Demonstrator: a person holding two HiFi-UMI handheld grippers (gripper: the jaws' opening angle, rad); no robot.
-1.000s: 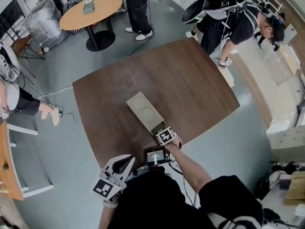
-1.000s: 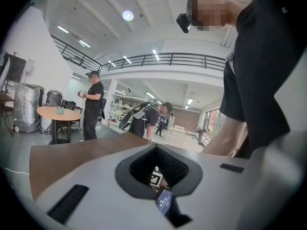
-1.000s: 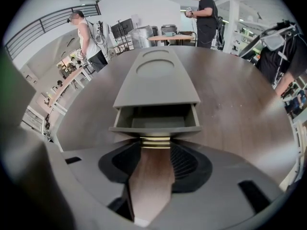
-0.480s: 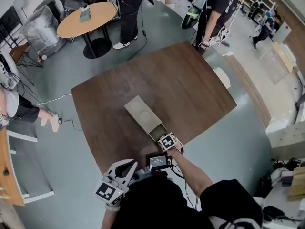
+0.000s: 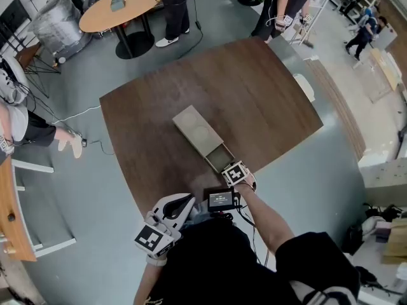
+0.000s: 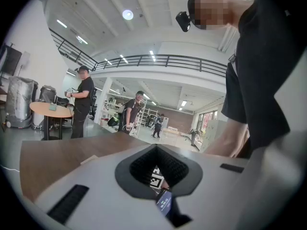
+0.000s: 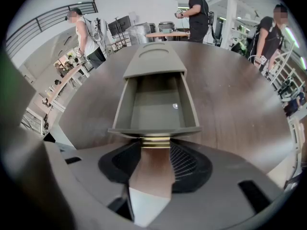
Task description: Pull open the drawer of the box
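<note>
On the dark wooden table (image 5: 254, 94) lies a flat grey-green box (image 5: 198, 132), its drawer (image 5: 220, 158) slid out toward me. In the right gripper view the drawer (image 7: 156, 107) stands open and empty in front of the box (image 7: 154, 61). My right gripper (image 5: 230, 168) is at the drawer's front, shut on the brass knob (image 7: 155, 142) between its jaws. My left gripper (image 5: 189, 200) hangs off the table's near edge beside my body, shut and holding nothing. In the left gripper view its jaws meet (image 6: 156, 147).
A round light-wood table (image 5: 121, 8) stands beyond the far left corner, with people standing near it and at the far right. A seated person (image 5: 19, 129) and a white bench (image 5: 38, 202) are at the left. The box lies close to the table's near edge.
The drawer has slid farther out of the box toward me, with my right gripper on its knob. The left gripper has stayed by my body.
</note>
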